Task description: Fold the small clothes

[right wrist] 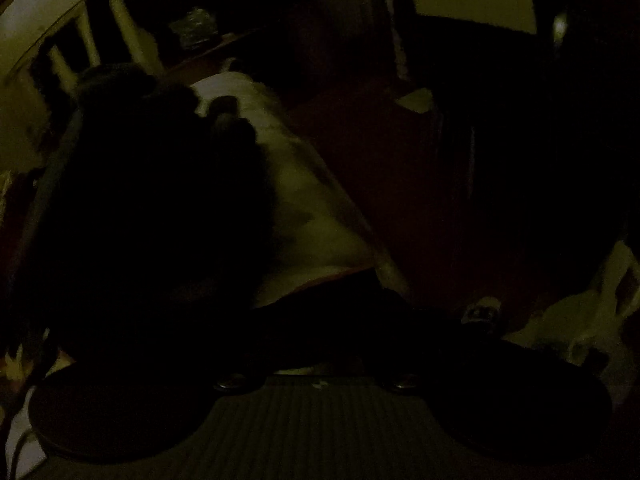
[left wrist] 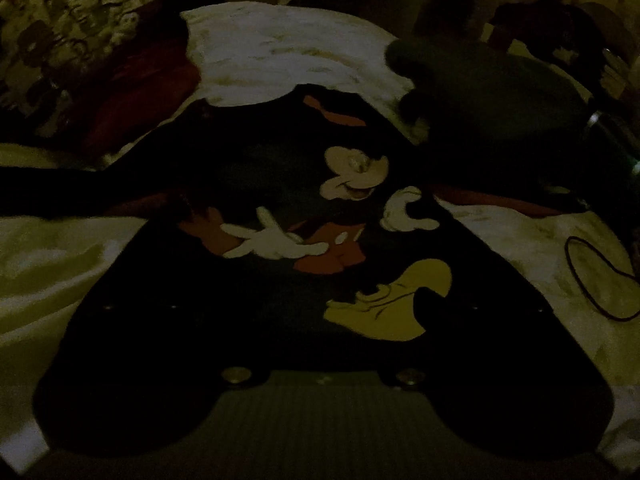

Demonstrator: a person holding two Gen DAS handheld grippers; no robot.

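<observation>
A black small garment [left wrist: 256, 160] with a cartoon mouse print [left wrist: 356, 176] lies flat on a pale bed sheet [left wrist: 280, 48] in the dim left wrist view. One sleeve [left wrist: 60, 192] stretches to the left. My left gripper [left wrist: 302, 208] hovers low over the garment, open, its dark fingers apart with the print showing between them. My right gripper [left wrist: 412, 112] comes in from the upper right, its tip at the garment's far right shoulder; whether it pinches fabric is lost in the dark. The right wrist view is too dark to show its fingers.
A floral blanket [left wrist: 60, 40] and a dark red cloth [left wrist: 140, 88] lie at the far left of the bed. A black cord loop [left wrist: 592, 276] rests on the sheet at the right. The right wrist view shows a dark mass [right wrist: 160, 220] and reddish floor [right wrist: 380, 160].
</observation>
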